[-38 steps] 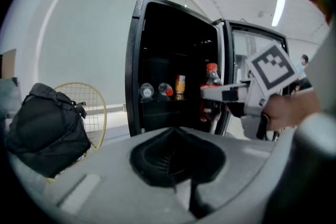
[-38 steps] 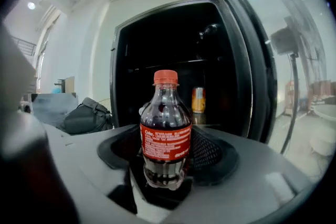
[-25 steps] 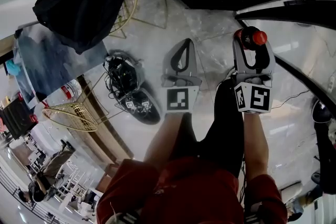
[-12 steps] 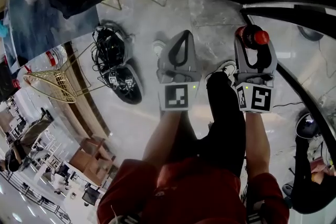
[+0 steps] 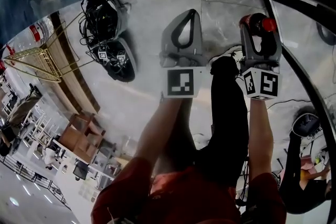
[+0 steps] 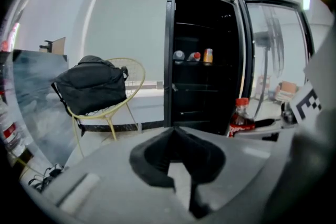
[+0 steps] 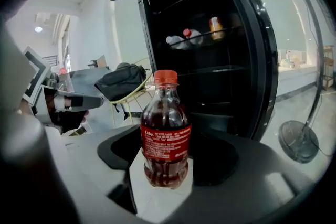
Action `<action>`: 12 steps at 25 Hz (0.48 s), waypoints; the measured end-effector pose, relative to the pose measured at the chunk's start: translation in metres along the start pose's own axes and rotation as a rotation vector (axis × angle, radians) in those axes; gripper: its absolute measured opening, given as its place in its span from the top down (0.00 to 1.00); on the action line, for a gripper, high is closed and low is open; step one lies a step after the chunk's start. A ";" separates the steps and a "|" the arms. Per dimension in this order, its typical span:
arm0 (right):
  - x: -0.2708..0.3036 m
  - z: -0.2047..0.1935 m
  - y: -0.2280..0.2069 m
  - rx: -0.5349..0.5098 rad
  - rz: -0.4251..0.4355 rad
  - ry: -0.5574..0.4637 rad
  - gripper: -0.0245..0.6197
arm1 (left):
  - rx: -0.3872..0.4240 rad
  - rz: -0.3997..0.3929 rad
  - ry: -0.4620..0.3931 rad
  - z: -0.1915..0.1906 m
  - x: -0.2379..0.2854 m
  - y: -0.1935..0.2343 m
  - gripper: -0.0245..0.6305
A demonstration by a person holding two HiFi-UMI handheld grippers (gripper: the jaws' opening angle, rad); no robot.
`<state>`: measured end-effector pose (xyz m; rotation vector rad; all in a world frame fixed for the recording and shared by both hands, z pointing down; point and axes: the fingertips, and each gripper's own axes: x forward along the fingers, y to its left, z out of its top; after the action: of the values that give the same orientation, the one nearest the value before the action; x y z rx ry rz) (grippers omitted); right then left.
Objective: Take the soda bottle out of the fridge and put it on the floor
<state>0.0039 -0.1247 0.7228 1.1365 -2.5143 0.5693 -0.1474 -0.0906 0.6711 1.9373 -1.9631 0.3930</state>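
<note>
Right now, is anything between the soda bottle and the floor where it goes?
Nothing visible does. The right gripper holds the soda bottle above bare floor tile; only the person's own leg lies close beside it.

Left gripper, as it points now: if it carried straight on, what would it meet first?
Most likely the open fridge: the left gripper, jaws shut and empty, aims at its dark lower interior. Depth is unclear. The soda bottle sits to the right of that line.
</note>
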 end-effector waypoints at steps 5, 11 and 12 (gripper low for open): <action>0.043 -0.089 0.014 -0.022 0.011 0.093 0.52 | -0.003 0.001 0.061 -0.088 0.005 0.037 0.96; 0.104 -0.189 0.018 -0.095 0.055 0.149 0.52 | 0.024 -0.073 0.108 -0.188 0.027 0.040 0.96; 0.112 -0.202 0.019 -0.105 0.063 0.153 0.52 | 0.030 -0.079 0.112 -0.204 0.032 0.041 0.96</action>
<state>-0.0560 -0.0873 0.9438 0.9427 -2.4248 0.5134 -0.1768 -0.0302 0.8702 1.9594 -1.8150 0.5015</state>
